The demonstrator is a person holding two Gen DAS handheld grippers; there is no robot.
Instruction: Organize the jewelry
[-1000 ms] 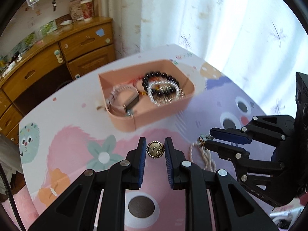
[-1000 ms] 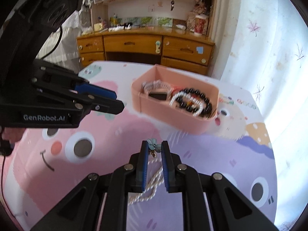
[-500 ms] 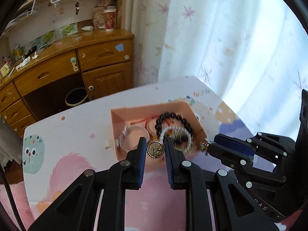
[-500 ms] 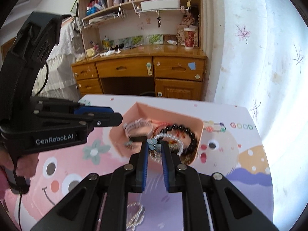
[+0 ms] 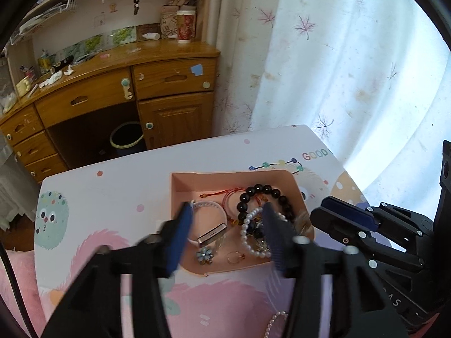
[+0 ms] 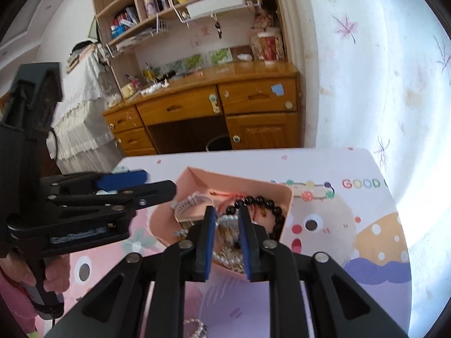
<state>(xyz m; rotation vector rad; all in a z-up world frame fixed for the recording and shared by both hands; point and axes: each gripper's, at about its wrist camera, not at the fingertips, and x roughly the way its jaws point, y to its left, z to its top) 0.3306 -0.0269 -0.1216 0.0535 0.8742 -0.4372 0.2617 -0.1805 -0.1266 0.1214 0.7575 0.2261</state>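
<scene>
A bedroom corner: a wooden desk (image 5: 126, 90) stands against the wall beside a white curtain (image 5: 352, 64), with bookshelves (image 6: 174, 2) above it. In front is a table (image 5: 112, 186) covered with a pastel cartoon mat. A pink tray (image 5: 239, 174) sits near the table's far edge, toward the curtain side. It holds a black bead bracelet (image 5: 253, 194), a pearl bracelet (image 5: 248, 233), a red cord (image 5: 234, 194), a white watch band (image 5: 208, 205), a blue flower charm (image 5: 204, 256) and a thin ring (image 5: 235, 257) along its near wall.

The left gripper (image 5: 225, 239) hangs over the tray's near half, its jaws opening and already wide apart, nothing clamped between them. The right gripper (image 6: 227, 242) hangs over the tray's near wall, jaws opening with a narrow gap; jewelry lies below that gap, and the pads are not seen pressing on any of it. A pearl strand (image 5: 274, 321) lies on the mat at the near edge, outside the tray. A hand (image 6: 42, 276) grips the left gripper's handle.
</scene>
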